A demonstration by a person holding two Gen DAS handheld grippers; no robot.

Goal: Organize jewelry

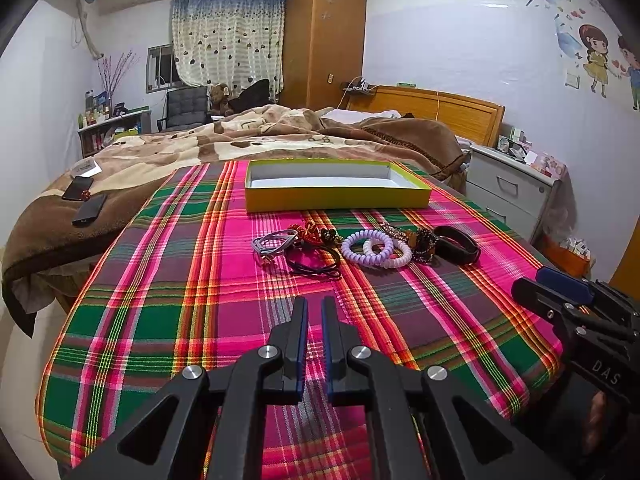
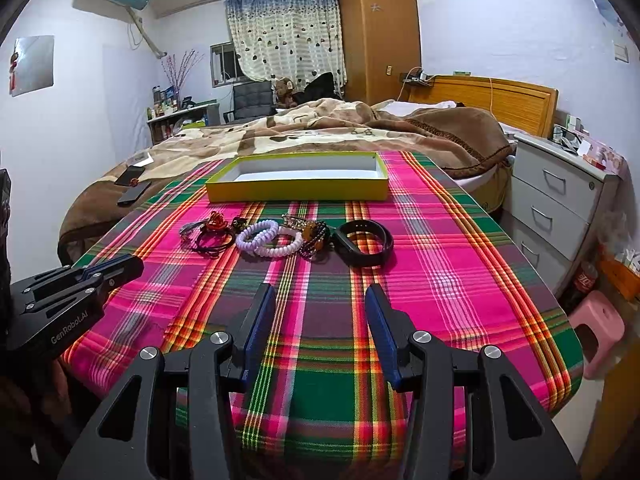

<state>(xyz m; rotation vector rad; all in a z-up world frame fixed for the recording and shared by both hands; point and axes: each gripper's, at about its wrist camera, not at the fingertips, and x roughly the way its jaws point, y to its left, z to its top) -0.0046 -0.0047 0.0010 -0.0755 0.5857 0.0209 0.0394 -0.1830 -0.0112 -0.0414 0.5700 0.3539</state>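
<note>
A row of jewelry lies across the plaid tablecloth: a silver bangle (image 1: 272, 242), a red flower hair tie (image 2: 216, 222), black hair ties (image 1: 314, 264), a purple spiral band (image 2: 256, 236), a white spiral band (image 2: 282, 246), beaded bracelets (image 2: 316, 240) and a black wristband (image 2: 362, 242). Behind them stands an empty yellow box (image 1: 336, 198), which also shows in the right wrist view (image 2: 298, 192). My left gripper (image 1: 315, 308) is shut and empty, short of the jewelry. My right gripper (image 2: 320, 296) is open and empty, short of the wristband.
The table (image 2: 460, 280) stands against a bed with a brown blanket (image 1: 240, 136). Two phones (image 1: 84, 200) lie on the blanket at left. A white drawer unit (image 2: 560, 208) and a pink stool (image 2: 600, 328) are to the right.
</note>
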